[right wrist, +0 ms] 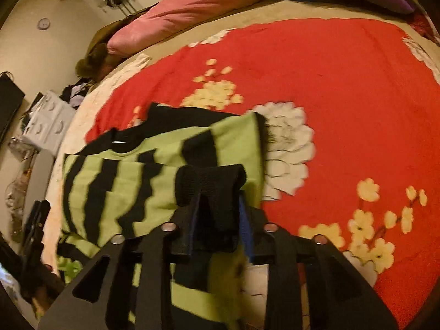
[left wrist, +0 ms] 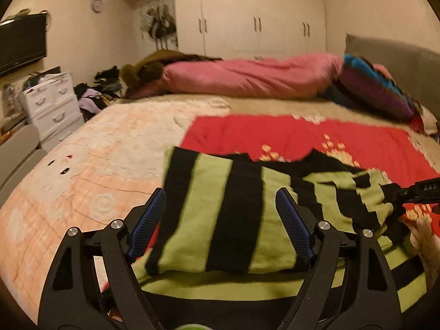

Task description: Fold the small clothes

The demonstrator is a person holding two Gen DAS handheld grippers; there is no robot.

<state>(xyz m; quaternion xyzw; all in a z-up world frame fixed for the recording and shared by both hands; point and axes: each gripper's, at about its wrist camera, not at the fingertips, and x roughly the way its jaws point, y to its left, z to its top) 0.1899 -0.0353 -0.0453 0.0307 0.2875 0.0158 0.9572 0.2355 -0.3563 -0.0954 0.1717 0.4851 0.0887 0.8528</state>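
Observation:
A small green and black striped sweater (left wrist: 220,206) lies on the red flowered blanket (left wrist: 302,134) on the bed. My left gripper (left wrist: 221,200) is open, its blue pads either side of a folded part of the sweater, not closed on it. My right gripper (right wrist: 218,209) is shut on the sweater's black cuff (right wrist: 210,178), which bunches up between the fingers; the sleeve is drawn over the sweater's body (right wrist: 115,181). The right gripper's tip also shows in the left wrist view (left wrist: 420,189) at the right edge, on the sweater's side.
A pink duvet (left wrist: 247,77) and a striped pillow (left wrist: 376,88) lie at the far side of the bed. A peach fleecy blanket (left wrist: 96,159) covers the bed's left part. White drawers (left wrist: 52,104) and piled clothes stand left of the bed. Wardrobes line the back wall.

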